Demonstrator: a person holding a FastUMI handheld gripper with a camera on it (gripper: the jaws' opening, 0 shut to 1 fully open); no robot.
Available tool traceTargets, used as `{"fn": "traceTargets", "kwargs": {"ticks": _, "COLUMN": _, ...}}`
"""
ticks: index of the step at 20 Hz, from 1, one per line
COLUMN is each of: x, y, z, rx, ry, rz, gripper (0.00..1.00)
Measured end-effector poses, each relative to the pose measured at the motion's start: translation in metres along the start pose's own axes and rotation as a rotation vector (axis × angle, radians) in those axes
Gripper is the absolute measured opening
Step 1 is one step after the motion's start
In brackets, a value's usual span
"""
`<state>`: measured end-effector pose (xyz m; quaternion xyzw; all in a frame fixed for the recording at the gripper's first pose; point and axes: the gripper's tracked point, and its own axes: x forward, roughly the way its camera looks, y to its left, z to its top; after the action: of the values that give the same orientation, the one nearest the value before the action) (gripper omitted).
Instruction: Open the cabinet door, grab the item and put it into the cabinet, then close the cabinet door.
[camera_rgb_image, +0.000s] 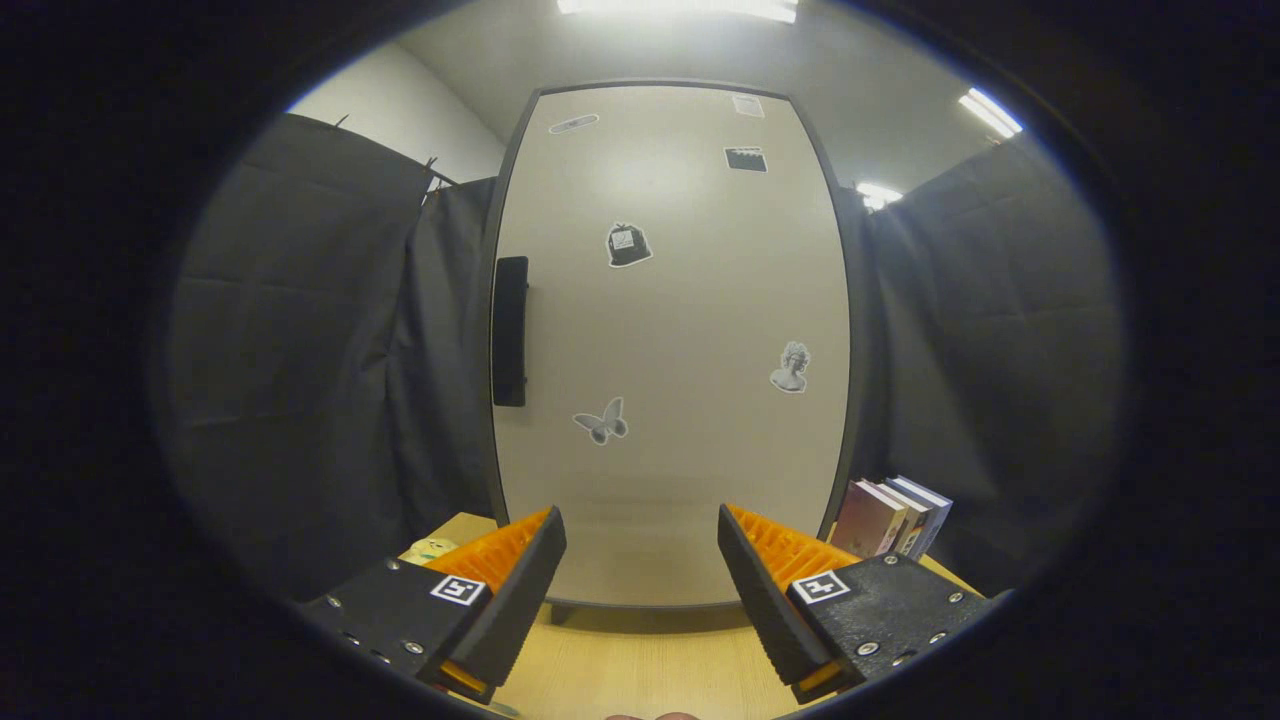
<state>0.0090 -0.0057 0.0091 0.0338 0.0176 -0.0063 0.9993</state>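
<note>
Beige cabinet door (670, 340) stands shut at centre frame, black handle (510, 330) on its left edge; my gripper (640, 545) spread wide, holding nothing.

Cabinet (670, 340) on table (640, 660); books (890, 518) right; handle (510, 330) on door's left.
</note>
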Motion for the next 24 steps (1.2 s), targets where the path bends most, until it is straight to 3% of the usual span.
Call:
{"fn": "traceTargets", "kwargs": {"ticks": 14, "x": 0.012, "y": -0.008, "z": 0.023, "rx": -0.006, "ry": -0.025, "rz": -0.018, "gripper": 0.95}}
{"fn": "traceTargets", "kwargs": {"ticks": 24, "x": 0.063, "y": 0.045, "z": 0.111, "rx": -0.016, "ry": -0.157, "rz": 0.036, "gripper": 0.95}}
